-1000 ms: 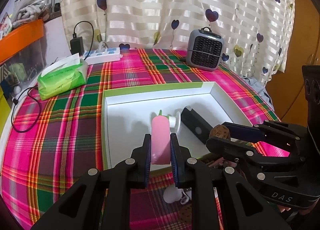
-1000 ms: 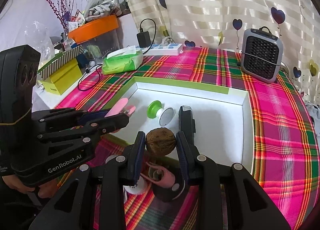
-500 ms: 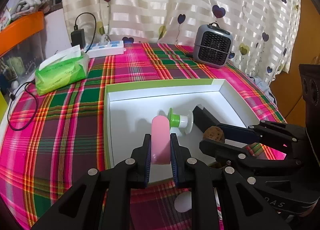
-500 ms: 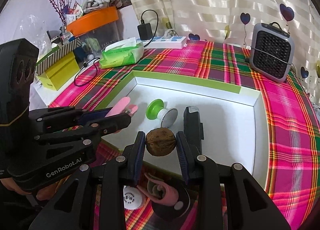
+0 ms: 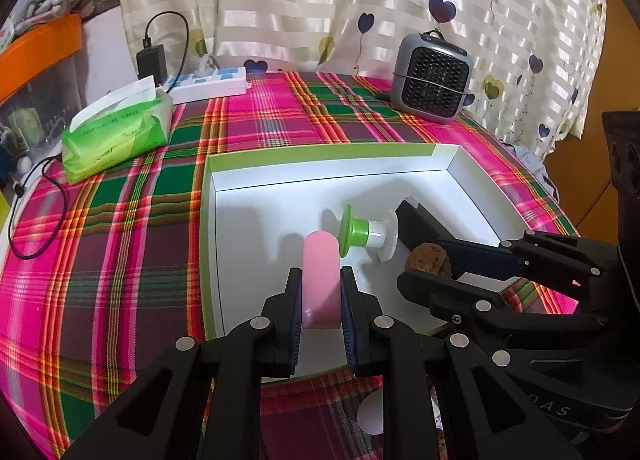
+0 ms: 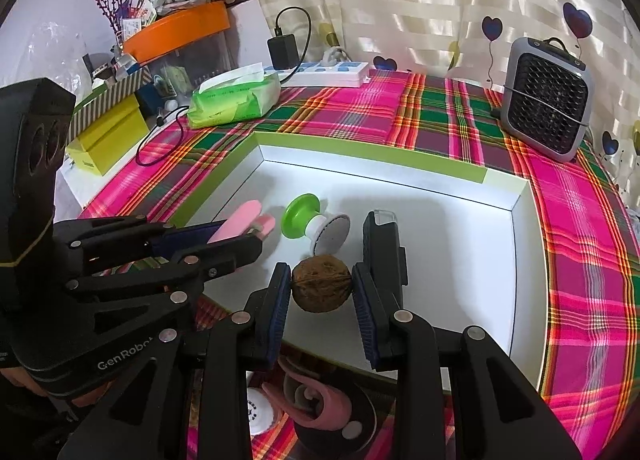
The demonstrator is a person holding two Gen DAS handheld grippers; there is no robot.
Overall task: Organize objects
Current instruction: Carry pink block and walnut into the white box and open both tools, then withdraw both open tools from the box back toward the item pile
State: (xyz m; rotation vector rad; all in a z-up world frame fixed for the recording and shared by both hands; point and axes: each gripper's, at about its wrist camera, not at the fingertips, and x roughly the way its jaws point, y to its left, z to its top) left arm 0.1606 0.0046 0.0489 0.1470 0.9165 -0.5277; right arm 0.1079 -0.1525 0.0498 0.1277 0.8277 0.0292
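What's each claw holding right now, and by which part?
Left claw pinches the pink bar by its near end; right claw clamps the walnut across its sides.

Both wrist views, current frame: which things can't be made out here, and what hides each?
- Right wrist view: pink-and-dark item on the cloth outside the white box, covered by the right gripper holding the walnut.
- Left wrist view: white round thing, behind the left gripper holding the pink piece.
- Right wrist view: shelf clutter, too small.

plaid-clothed table (image 5: pixel 120 260) bears white tray (image 5: pixel 248 260), tissue pack (image 5: pixel 116 132), power strip (image 5: pixel 208 84), heater (image 5: pixel 434 78).
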